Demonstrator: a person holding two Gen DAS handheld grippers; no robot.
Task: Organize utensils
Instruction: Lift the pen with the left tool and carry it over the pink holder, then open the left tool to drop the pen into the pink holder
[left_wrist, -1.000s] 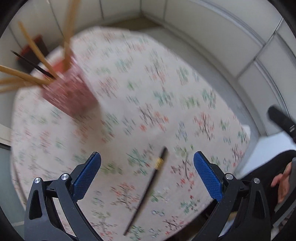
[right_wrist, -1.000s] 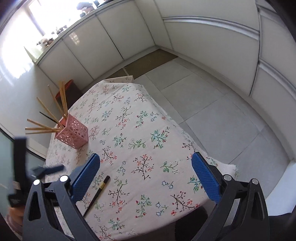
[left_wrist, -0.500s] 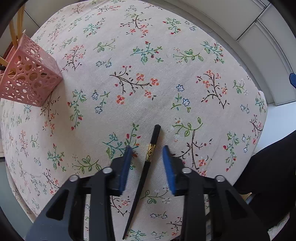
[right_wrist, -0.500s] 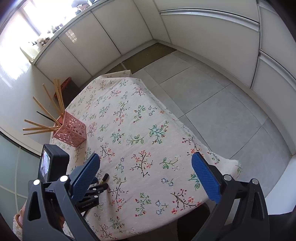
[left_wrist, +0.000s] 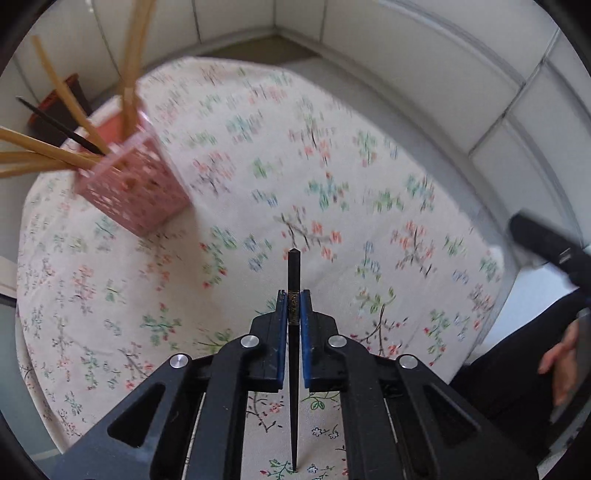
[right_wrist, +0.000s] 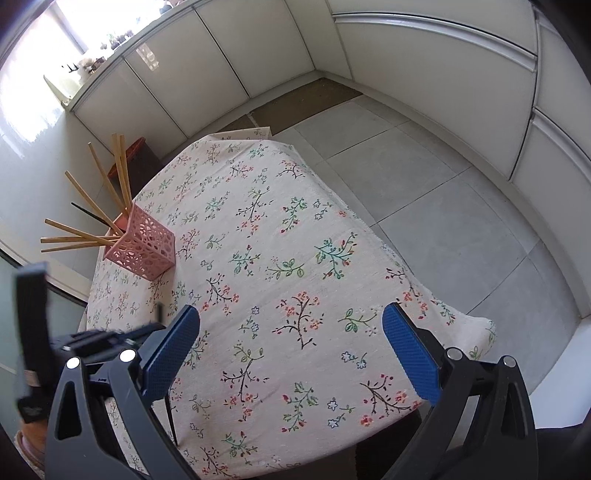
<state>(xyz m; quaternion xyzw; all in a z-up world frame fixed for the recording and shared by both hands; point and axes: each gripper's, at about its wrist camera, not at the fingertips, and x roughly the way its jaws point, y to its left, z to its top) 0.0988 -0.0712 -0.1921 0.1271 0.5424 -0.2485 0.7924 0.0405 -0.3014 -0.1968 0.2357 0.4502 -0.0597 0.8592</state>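
My left gripper (left_wrist: 294, 295) is shut on a black chopstick (left_wrist: 294, 273) and holds it lifted above the floral tablecloth (left_wrist: 332, 206). A pink lattice holder (left_wrist: 136, 184) with several wooden chopsticks (left_wrist: 44, 151) and one black one stands at the far left. In the right wrist view the holder (right_wrist: 142, 245) sits at the table's left edge, and the left gripper (right_wrist: 110, 338) shows at lower left with the chopstick's thin end (right_wrist: 171, 417) hanging below it. My right gripper (right_wrist: 291, 350) is open and empty above the table's near part.
The table (right_wrist: 295, 258) is small, with grey tiled floor (right_wrist: 443, 192) to the right and white cabinets (right_wrist: 221, 66) behind. A dark red stool (right_wrist: 136, 155) stands beyond the holder. The person's hand (left_wrist: 561, 354) shows at the right of the left wrist view.
My left gripper closed on the black chopstick and lifted it off the cloth. The camera tilted up so the holder is back in view. The right gripper stayed open and hardly moved.
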